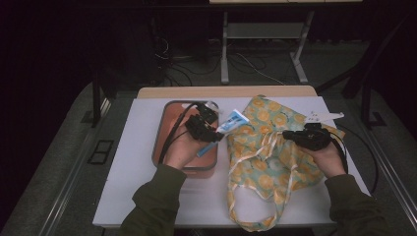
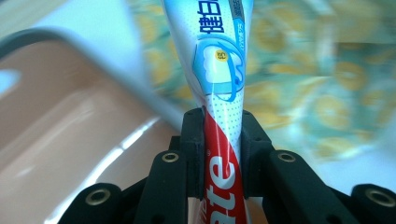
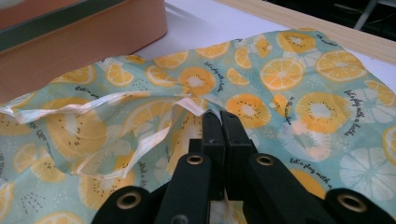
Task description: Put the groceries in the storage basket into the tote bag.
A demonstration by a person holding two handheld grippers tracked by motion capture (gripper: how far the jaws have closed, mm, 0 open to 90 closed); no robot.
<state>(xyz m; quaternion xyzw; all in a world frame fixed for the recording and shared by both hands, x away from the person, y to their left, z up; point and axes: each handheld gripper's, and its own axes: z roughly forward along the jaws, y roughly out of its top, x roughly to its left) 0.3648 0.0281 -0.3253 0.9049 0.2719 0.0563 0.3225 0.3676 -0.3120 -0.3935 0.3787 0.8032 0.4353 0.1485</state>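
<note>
Olive-green sleeves (image 1: 156,201); black left gripper (image 2: 223,140) and right gripper (image 3: 220,126) with brass-ringed screw holes

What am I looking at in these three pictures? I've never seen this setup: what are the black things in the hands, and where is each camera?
A person sits at a white table holding a hand-held two-jaw gripper in each hand. The high view looks down from above; the other two cameras ride on the grippers, looking along their black jaws. The left gripper is shut on a toothpaste tube, held above an orange tray. The right gripper pinches the edge of a fruit-print cloth bag lying beside the tray, near its pale handles.
</note>
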